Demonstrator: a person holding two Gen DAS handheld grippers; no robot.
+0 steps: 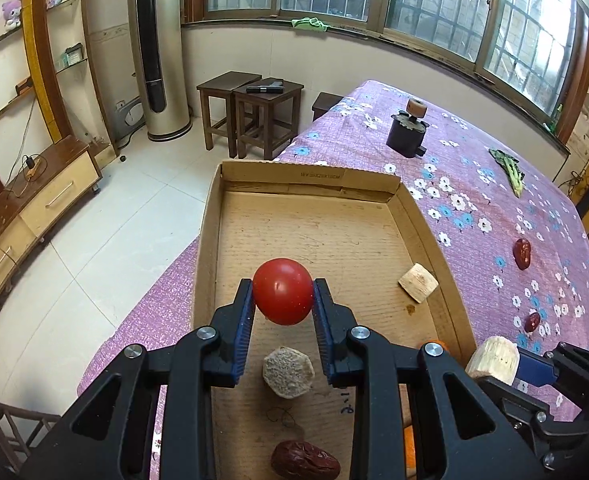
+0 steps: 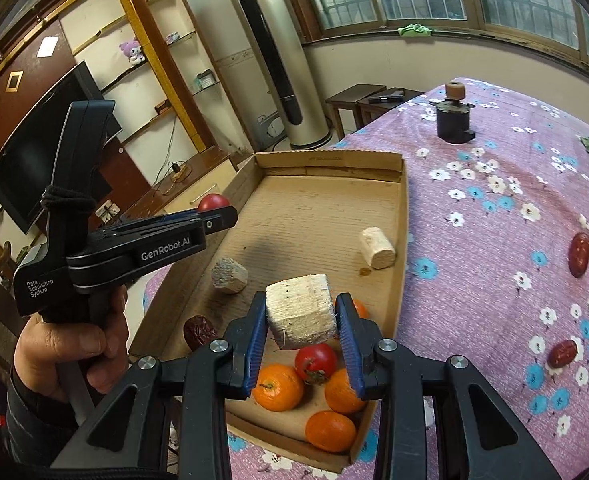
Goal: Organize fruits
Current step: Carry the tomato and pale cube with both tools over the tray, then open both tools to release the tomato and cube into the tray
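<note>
Both hands loaded over the tray. I am holding a red tomato (image 1: 282, 297) in the left gripper (image 1: 282, 300), its jaws closed onto the fruit's two sides, above the middle of the cardboard tray (image 1: 208, 216). I am also carrying a pale cut sugarcane chunk (image 2: 299, 310) in the right gripper (image 2: 300, 316), the jaws pinched on its flanks, over the tray's near right part.

Below that chunk three tangerines (image 2: 277, 387) and a second small tomato (image 2: 315, 362) are clustering in the near right corner. Two more sugarcane pieces (image 2: 378, 247) are lying on the tray floor, one to the far right and one toward the left wall, with a dried red date (image 1: 305, 465) near the left wall. Further red dates (image 2: 579, 254) are waiting on the flowered cloth of the bench (image 2: 494, 280), right of the tray, and a leafy green stalk (image 1: 508, 170) lies farther off.

I judge this to be the placing step, mid-task. The next move calls for lowering each load to the tray floor, clear of the fruit beneath, before the jaws are spread.
</note>
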